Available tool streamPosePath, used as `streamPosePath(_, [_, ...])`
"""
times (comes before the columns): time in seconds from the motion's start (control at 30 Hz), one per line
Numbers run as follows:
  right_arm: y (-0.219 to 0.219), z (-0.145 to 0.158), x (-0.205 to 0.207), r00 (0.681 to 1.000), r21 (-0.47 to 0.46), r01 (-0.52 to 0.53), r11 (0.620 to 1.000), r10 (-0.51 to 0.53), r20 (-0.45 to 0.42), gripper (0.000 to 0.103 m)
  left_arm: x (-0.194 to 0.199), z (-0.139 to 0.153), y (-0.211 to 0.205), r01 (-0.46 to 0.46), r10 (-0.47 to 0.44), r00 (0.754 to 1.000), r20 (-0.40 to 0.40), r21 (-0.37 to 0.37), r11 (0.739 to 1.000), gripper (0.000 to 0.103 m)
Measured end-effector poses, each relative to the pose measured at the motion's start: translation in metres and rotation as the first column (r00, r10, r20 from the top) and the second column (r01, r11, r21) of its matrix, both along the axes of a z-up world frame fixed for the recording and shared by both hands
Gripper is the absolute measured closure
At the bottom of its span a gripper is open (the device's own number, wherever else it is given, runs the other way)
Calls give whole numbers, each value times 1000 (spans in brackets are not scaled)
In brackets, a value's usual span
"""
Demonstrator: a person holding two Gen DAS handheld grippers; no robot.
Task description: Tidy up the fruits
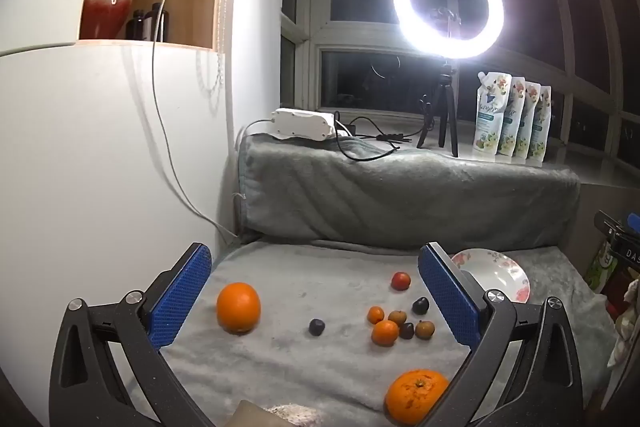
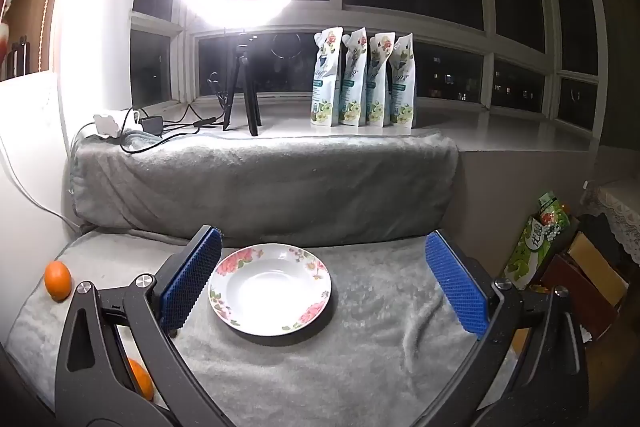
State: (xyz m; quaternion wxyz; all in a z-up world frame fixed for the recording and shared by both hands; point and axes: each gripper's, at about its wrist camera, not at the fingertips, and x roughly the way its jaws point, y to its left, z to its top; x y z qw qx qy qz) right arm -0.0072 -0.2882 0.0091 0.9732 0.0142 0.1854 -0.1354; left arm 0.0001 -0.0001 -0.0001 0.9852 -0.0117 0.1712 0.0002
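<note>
Both hand-held grippers are spread wide and nothing is held in either. The left hand-held gripper (image 1: 314, 293) hangs over the grey blanket (image 1: 304, 379), where the fruit is scattered. One big orange (image 1: 238, 307) lies toward the left pad; a second orange (image 1: 416, 395) lies near the bottom right, stem scar up. Between them sits a loose cluster: two small tangerines (image 1: 385, 332), two brown longan-like fruits (image 1: 424, 329), three dark plums or grapes (image 1: 316, 327) and a red fruit (image 1: 401, 280) farther back. The exact kinds cannot be told.

The right hand-held gripper (image 2: 322, 279) is held over the floral plate (image 2: 316, 267), which is empty and lies on the same blanket; no fruit has been placed yet.

The oranges are judged firm and fairly heavy, with a dimpled rind that the ribbed blue pads should hold well; they are best taken across the widest part so that they are not squeezed out upward. The small dark fruits are probably smooth-skinned, light and easily bruised, so a gentle closure at mid-height is called for. On the soft pile the round pieces may roll when nudged. The plate is likely ceramic and shallow, so fruit should be set down low rather than dropped.
</note>
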Motion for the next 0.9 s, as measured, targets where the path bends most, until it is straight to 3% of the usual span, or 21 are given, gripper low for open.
streamPosePath(0.07, [-1,0,0,1000,4,-5,1000,5,5,0,-1,0,1,0,1,1000,22,-35,999,0])
streamPosePath(0.47, [-1,1,-2,1000,-4,2,1000,-2,10,0,-2,-1,-2,7,-7,1000,15,20,1000,0])
streamPosePath(0.9, [-1,-2,1,1000,1,-4,1000,4,5,0,3,-1,-5,1,-1,1000,-2,17,1000,0])
